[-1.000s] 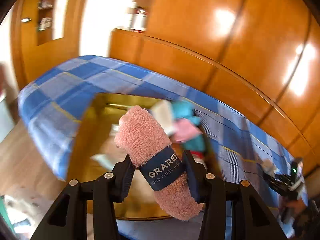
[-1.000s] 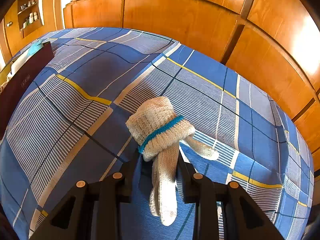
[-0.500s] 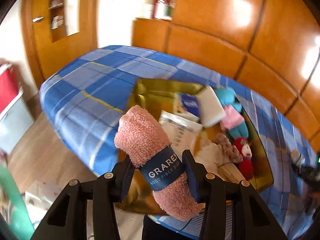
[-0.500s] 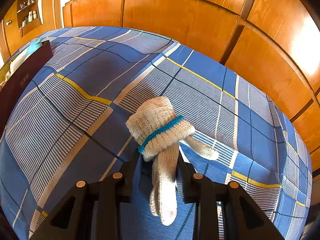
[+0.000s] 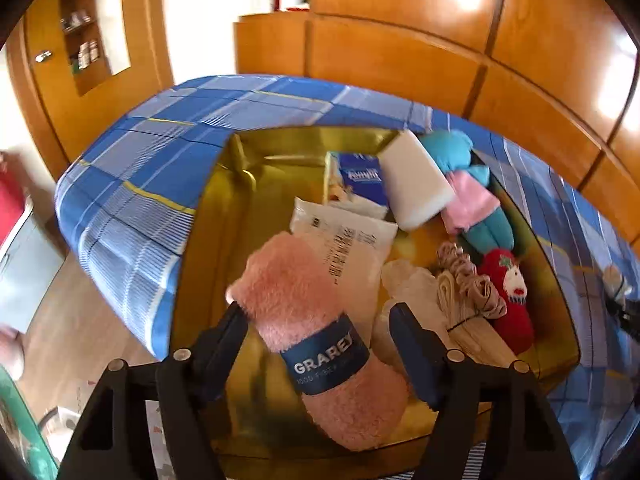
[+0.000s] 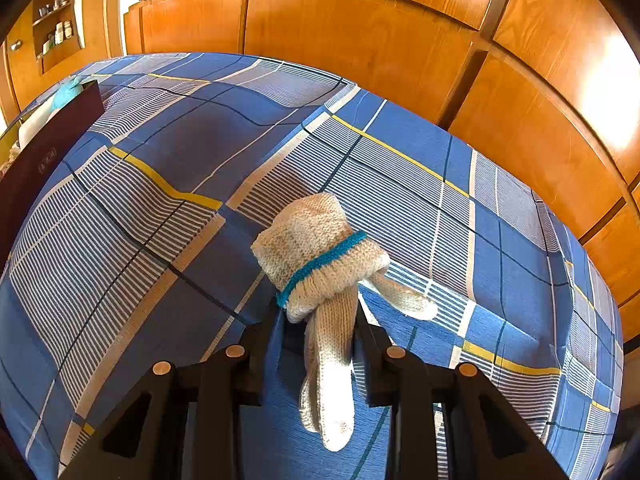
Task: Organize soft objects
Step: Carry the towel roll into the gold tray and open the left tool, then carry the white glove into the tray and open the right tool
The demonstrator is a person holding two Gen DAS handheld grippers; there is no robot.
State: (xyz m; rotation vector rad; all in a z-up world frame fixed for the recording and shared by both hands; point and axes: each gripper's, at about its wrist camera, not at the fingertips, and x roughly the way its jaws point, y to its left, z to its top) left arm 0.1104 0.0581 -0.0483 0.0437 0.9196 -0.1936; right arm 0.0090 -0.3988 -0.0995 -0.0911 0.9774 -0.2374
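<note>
A: Left gripper [image 5: 320, 330] status?

B: Jaws just opened; rolled pink fleece towel with navy band [image 5: 320, 344] sits loose between them over the gold box [image 5: 224, 216]. I can't see its underside.

A: Right?

B: Right gripper [image 6: 320, 334] is clamped on the cream knit glove bundle [image 6: 320, 264] above the blue plaid bedspread [image 6: 160, 168]; the pads are hidden.

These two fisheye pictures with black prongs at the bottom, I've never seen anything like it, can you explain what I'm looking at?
A person holds a two-finger gripper in each hand, each with a camera looking along its fingers. The left camera looks down into a gold-lined box on a blue plaid bedcover; soft toys, packets and a white block lie inside. The left gripper has just been opening, with a rolled pink cloth between its jaws, the right-hand pad clear of it. In the other view, the right gripper pinches a rolled knit glove above the bedcover.
</note>
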